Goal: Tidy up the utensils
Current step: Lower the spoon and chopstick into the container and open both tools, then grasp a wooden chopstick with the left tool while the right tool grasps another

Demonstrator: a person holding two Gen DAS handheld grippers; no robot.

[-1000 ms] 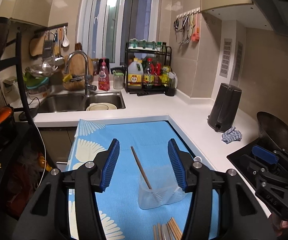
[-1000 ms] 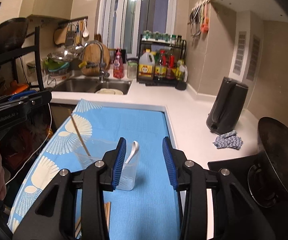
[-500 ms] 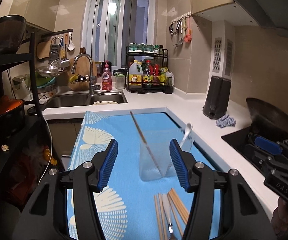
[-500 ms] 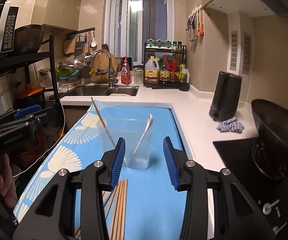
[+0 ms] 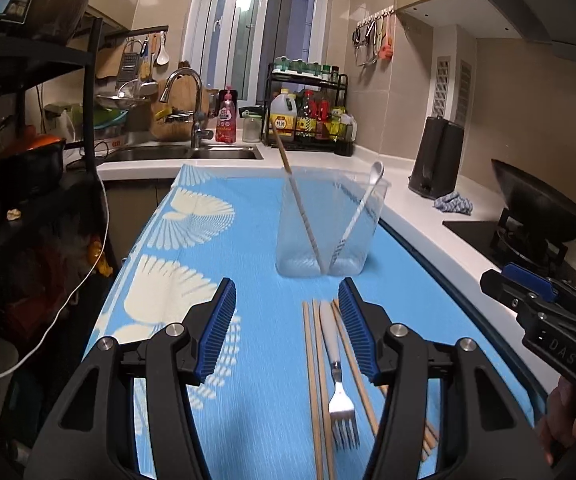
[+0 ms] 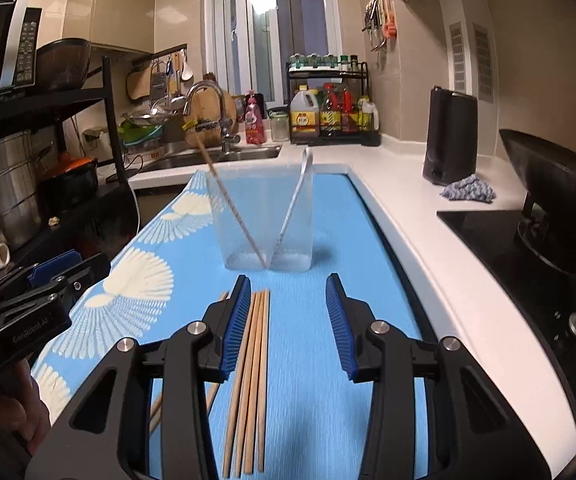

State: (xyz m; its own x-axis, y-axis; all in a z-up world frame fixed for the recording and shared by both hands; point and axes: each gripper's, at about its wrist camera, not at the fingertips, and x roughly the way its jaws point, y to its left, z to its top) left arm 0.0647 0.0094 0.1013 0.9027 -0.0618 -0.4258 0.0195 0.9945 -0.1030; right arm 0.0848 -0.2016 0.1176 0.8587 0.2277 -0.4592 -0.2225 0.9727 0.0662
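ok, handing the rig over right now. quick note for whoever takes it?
Left gripper: open, empty, above the cloth.
Right gripper: open, empty, over the loose chopsticks.
Clear container stands upright on the blue cloth.
Done: one chopstick and a white spoon lean inside it.
Left: the fork and loose chopsticks still lie flat on the cloth.

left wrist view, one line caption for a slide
Open left gripper above wooden chopsticks and a fork, before a clear plastic holder.
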